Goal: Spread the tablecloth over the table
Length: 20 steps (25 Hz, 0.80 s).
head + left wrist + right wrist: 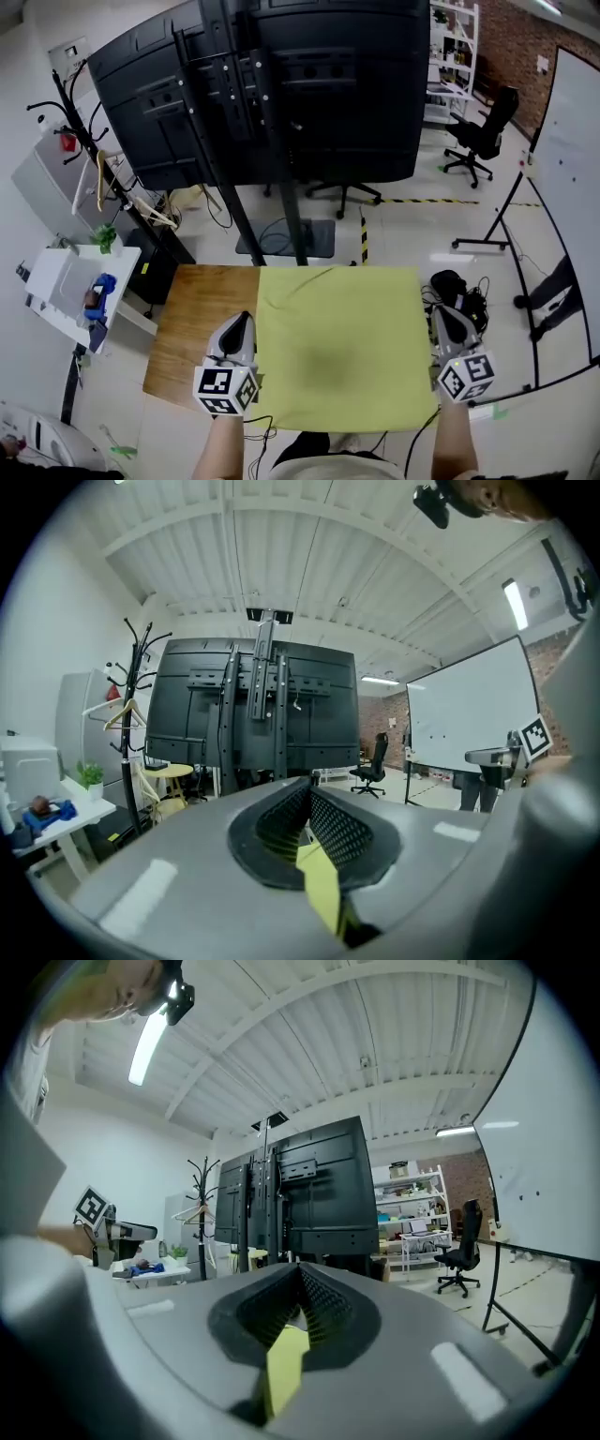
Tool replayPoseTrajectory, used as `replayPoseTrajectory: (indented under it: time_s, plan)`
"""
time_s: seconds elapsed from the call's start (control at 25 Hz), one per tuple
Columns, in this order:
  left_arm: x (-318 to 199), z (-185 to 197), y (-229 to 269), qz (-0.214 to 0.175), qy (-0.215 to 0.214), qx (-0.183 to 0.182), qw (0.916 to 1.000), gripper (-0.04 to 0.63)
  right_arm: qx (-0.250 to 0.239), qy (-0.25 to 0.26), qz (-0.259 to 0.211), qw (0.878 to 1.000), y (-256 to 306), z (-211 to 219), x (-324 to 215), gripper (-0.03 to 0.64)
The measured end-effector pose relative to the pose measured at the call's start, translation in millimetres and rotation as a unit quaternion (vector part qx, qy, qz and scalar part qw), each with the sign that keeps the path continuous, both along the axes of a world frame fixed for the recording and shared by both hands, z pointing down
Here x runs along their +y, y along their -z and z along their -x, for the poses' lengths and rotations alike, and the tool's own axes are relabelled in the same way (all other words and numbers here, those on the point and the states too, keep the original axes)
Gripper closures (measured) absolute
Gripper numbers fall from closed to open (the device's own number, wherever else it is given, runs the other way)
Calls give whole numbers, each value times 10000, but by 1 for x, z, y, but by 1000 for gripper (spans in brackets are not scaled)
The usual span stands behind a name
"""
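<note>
While not yet laid down, shown at lower centre of the head view as a broad, nearly flat sheet: yellow-green tablecloth [337,347]. Overlay the right-hand part of the wooden table [202,319]; left a strip of bare wood exposed at lower left of the frame. Could not be judged whether the far edge touched the tabletop or floated above it.

Pinched at its left edge by the left gripper [242,321] and at its right edge by the right gripper [442,317], both pointed towards the large black screen [281,84] at upper centre of the frame.

Confirmed in the left gripper view: jaws closed tight on the tablecloth, with a yellow fold emerging at lower centre. Confirmed likewise in the right gripper view: jaws closed tight on a matching yellow fold, also at lower centre.

Judged as the casting step: sheet opened out and held over the table, not yet settled or centred.

Next move judged to call for:
- a shift towards the left of the frame, to bring the sheet over the bare wood;
- an even lowering of both hands, to keep the near edge level;
- a firm pinch kept until full contact with the tabletop, then release at both edges.
</note>
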<state>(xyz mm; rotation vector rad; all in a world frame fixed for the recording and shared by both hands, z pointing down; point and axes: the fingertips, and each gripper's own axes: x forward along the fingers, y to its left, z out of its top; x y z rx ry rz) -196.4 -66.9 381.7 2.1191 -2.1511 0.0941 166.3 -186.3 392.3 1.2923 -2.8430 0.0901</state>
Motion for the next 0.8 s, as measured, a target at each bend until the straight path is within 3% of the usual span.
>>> replayPoseTrajectory:
  time_s: [0.32, 0.8]
  plan:
    - [47, -32, 11, -27, 122, 151, 9998, 592, 127, 322, -217, 9992, 26, -9, 49, 611]
    - [72, -43, 20, -155, -148, 152, 9997, 592, 200, 83, -208, 9995, 33, -12, 88, 612]
